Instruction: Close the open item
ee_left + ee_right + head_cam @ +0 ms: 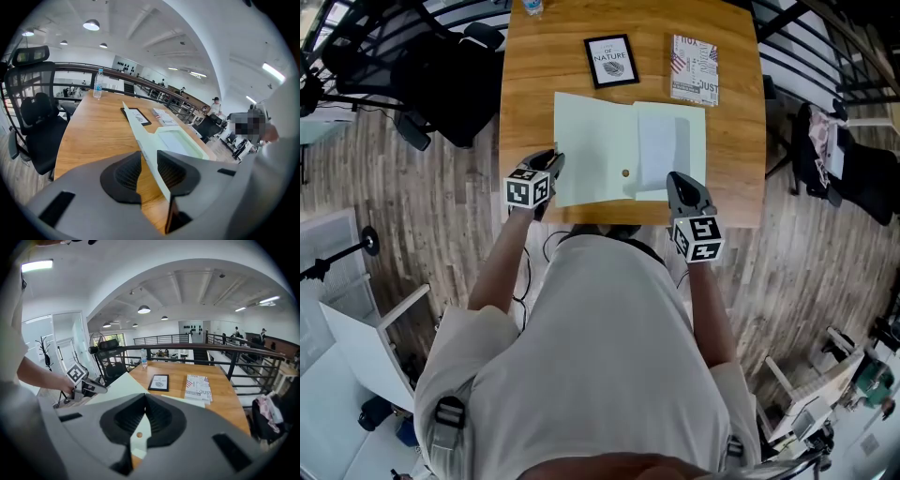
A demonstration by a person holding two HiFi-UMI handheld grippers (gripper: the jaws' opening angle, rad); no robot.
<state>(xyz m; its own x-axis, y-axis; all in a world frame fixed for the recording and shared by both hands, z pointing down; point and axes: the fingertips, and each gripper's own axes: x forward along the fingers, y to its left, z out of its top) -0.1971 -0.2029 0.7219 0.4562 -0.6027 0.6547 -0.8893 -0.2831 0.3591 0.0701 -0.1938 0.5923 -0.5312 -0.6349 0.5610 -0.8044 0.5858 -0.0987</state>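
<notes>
Person wears loose white short-sleeved T-shirt (600, 356). Grey straps (445, 412) with dark buckles sit at T-shirt's lower corners. Thin black cable (525, 272) loops beside T-shirt's upper left edge. Beyond T-shirt's top edge, left gripper (553, 161) and right gripper (677, 178): dark grey bodies, black ribbed pads (126, 174). Each carries white cube (529, 191) with black square markers.

Bright, even overhead light; strong fisheye edges.
</notes>
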